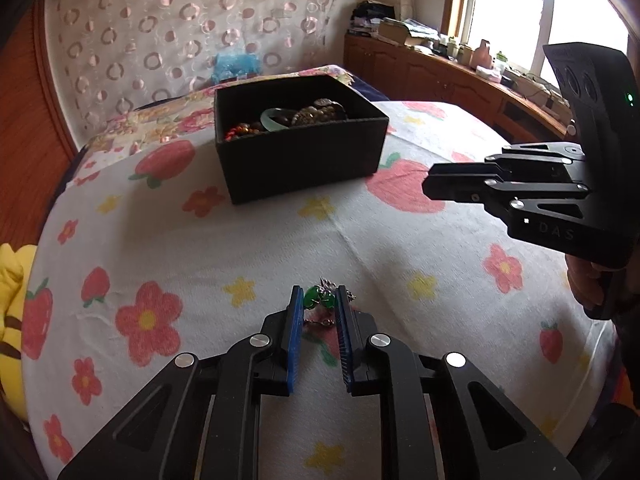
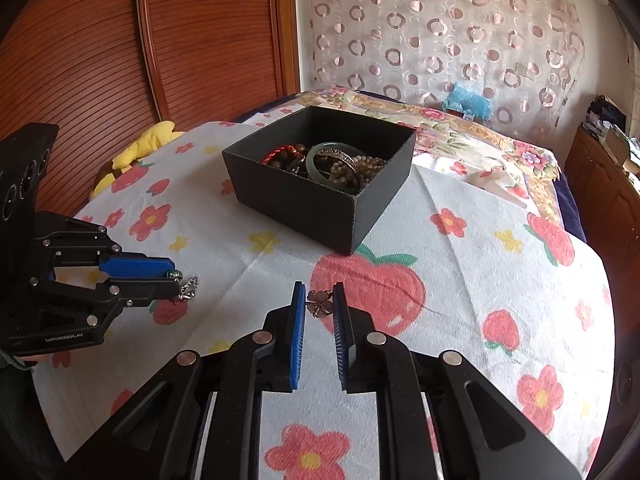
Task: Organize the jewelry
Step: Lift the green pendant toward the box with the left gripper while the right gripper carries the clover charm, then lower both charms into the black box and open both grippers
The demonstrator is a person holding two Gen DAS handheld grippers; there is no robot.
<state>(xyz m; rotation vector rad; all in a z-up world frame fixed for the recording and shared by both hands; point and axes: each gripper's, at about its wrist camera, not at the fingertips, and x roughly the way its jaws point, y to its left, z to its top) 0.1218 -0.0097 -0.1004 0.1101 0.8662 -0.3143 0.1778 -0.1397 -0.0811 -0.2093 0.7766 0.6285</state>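
The left tongs (image 1: pixel 319 300) are clamping a green-beaded silver chain pendant (image 1: pixel 320 299) at lower centre; the right tongs (image 2: pixel 319 300) are pinching a brown flower-shaped ring (image 2: pixel 319 302).

Yellow plush toy (image 2: pixel 132 148) (half hidden) beside flowered sheet (image 2: pixel 460 280).

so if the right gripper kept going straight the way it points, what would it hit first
Probably the flower-and-strawberry printed cloth just ahead. The right gripper, closed on a small brown flower-shaped jewel, angles downward, so the open black box beyond looks past that line. Depth is uncertain.
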